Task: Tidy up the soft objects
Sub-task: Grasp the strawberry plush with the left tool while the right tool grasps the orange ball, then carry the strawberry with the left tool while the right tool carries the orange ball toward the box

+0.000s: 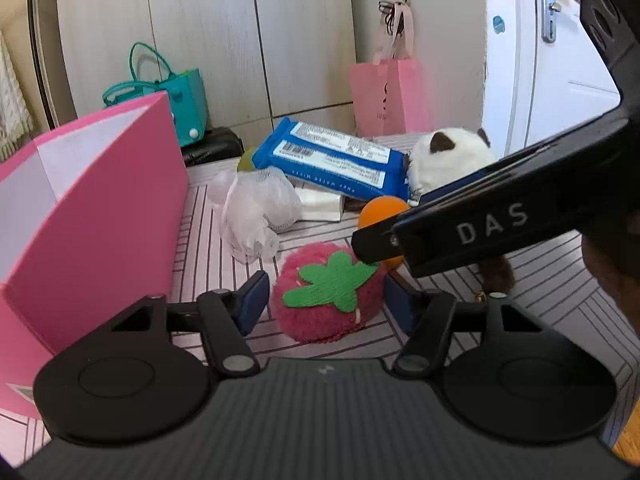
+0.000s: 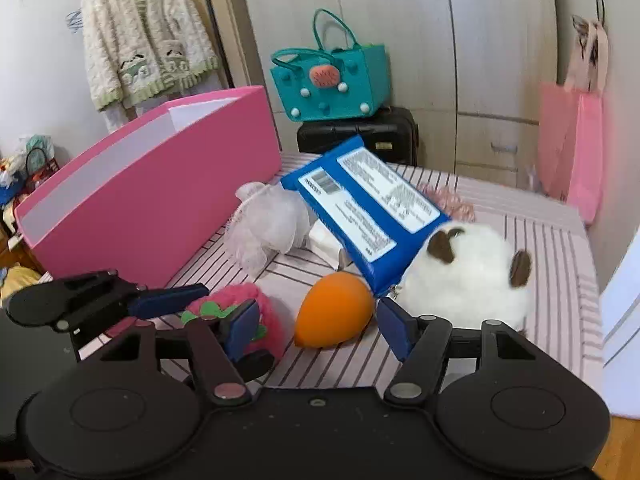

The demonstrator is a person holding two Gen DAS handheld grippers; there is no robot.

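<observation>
1. Your left tool (image 1: 326,298): jaws spread, one on each side of the strawberry (image 1: 328,292). The left pad stands just clear of the plush; the right pad (image 1: 396,300) sits at its edge, and contact there cannot be told. No pinch shows.
2. Your right tool (image 2: 316,326): jaws spread around the orange sponge (image 2: 334,308), pads apart from it on both sides. From the left wrist view this tool crosses in from the right, its tip over the strawberry's far side.
3. Strawberry: pink plush with a green felt leaf, on the striped bench (image 2: 552,248) near its front edge, just left of the sponge.
4. Sponge: egg-shaped, lying on the bench between the strawberry and the cat plush (image 2: 468,276), with its far end just beside the blue pack's (image 2: 368,204) lower corner.
5. Cat plush: white with brown ears, toward the right side of the bench, touching the blue pack.
6. Blue pack: wipes, label side up, tilted, resting on a white tissue pack (image 2: 324,242) near the middle of the bench.
7. Mesh pouf (image 2: 272,224): white, on the bench between the pink box (image 2: 160,200) and the blue pack.
8. Pink box: open top, white inside, along the left edge of the bench.
9. Behind the bench: a teal bag (image 2: 332,80) on a black case (image 2: 360,132), a pink paper bag (image 2: 572,152) hanging on the right wall, and a cream cardigan (image 2: 148,36) hanging on the left.
</observation>
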